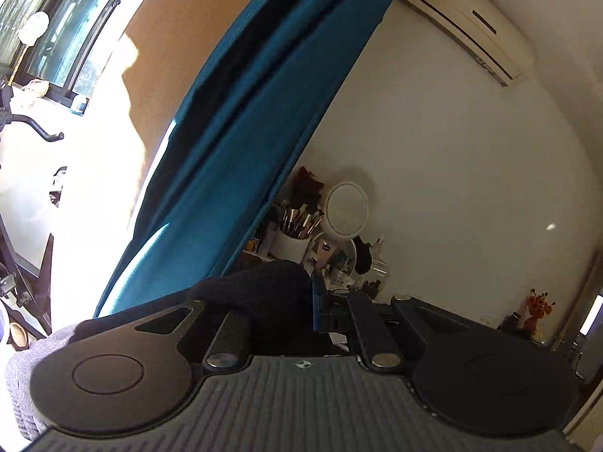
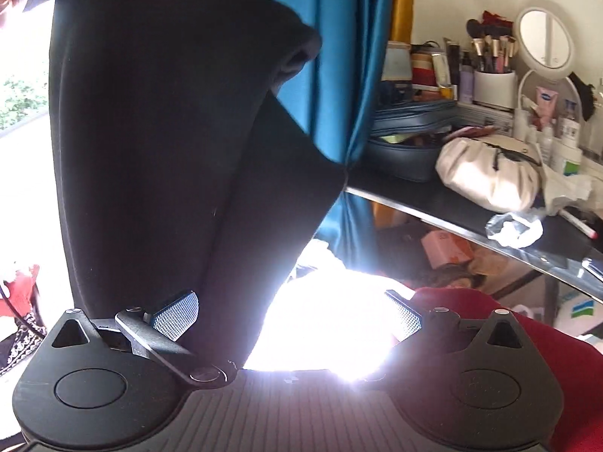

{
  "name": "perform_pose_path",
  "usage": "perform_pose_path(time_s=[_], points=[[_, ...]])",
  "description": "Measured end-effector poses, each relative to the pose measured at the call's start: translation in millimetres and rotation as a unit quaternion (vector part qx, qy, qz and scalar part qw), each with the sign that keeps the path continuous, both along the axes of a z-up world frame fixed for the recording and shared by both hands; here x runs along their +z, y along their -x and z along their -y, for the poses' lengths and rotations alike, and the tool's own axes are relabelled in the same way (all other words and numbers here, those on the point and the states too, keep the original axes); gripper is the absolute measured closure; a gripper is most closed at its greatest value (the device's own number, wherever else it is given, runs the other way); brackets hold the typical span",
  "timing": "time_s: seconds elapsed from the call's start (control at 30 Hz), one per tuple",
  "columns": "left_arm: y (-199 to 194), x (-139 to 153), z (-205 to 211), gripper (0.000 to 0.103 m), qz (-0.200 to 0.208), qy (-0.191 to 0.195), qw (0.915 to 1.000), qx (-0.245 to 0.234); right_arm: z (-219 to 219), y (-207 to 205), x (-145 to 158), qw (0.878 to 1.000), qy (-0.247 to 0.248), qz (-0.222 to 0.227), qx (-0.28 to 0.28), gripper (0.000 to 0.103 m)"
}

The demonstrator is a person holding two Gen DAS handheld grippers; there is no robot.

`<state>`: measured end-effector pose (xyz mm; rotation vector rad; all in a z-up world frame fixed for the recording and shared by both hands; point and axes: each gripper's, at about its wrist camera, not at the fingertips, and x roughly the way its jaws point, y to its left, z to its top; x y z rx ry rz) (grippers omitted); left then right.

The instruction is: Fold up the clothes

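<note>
One black garment (image 2: 158,143) is seen, lifted in the air, with two grippers, one per view. In the left wrist view, going from the left, a sunlit window (image 1: 56,26) is shown, then one teal curtain (image 1: 264,105) running diagonally up the frame, then a pale wall with one air conditioner (image 1: 463,19) mounted high on the right. Low in the middle, a round mirror (image 1: 346,209) and one white cup of makeup brushes (image 1: 296,239) are seen on a cluttered surface. A bunched fold of the black garment (image 1: 264,290) is held at the left gripper (image 1: 320,309), whose fingers appear closed together on the cloth beside a blue pad; the contact itself is partly hidden by the fabric. In the right wrist view, the garment is seen hanging as one broad dark sheet across the left half of the frame, in front of the teal curtain (image 2: 339,56). Its lower edge falls between the fingers of the right gripper (image 2: 297,316), lying against the left finger's textured pad (image 2: 177,316), while the right pad (image 2: 405,318) stands well apart from it, so the jaws are spread wide. To the right, one dark tabletop (image 2: 433,196) is shown bearing a white pouch (image 2: 486,177), the mirror and bottles. One red cloth (image 2: 527,339) is seen at lower right.
</note>
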<state>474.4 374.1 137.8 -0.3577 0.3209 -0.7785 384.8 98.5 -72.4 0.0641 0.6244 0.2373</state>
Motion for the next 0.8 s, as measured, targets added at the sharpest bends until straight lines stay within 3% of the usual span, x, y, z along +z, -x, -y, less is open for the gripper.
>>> perform_pose_path(time_s=[0.13,0.23,0.3,0.37,0.4,0.6,0.7,0.8], points=[[7.0,13.1,-3.4,0.094,0.015,0.009,0.9997,-0.016,5.4,-25.5,-11.0,0.997,-0.071,-0.012,0.018,0.001],[12.2,22.9,-5.9,0.094,0.027,0.015,0.9991,-0.028,11.2,-36.7,-13.4,0.990,-0.136,-0.020,0.036,0.020],[14.4,26.8,-8.2,0.094,0.032,0.020,0.9988,-0.032,11.3,-41.3,-11.3,0.981,-0.180,-0.034,0.066,0.062],[11.7,20.1,-13.0,0.094,0.024,0.026,0.9991,-0.022,8.1,-42.7,-5.6,0.974,-0.200,-0.042,0.096,0.094],[10.3,16.7,-15.3,0.094,0.021,0.030,0.9992,-0.016,8.4,-42.3,-1.1,0.975,-0.198,-0.040,0.095,0.099],[-1.2,-9.2,-33.4,0.093,-0.010,0.059,0.9981,0.014,40.5,-29.0,35.2,0.982,-0.185,0.005,0.030,0.099],[-16.7,-43.5,-50.8,0.093,-0.064,0.096,0.9928,0.032,57.0,-21.3,48.2,0.985,-0.171,0.025,-0.006,0.099],[-30.3,-102.4,-57.3,0.092,-0.139,0.106,0.9833,0.050,73.5,-13.6,61.2,0.986,-0.157,0.045,-0.041,0.099]])
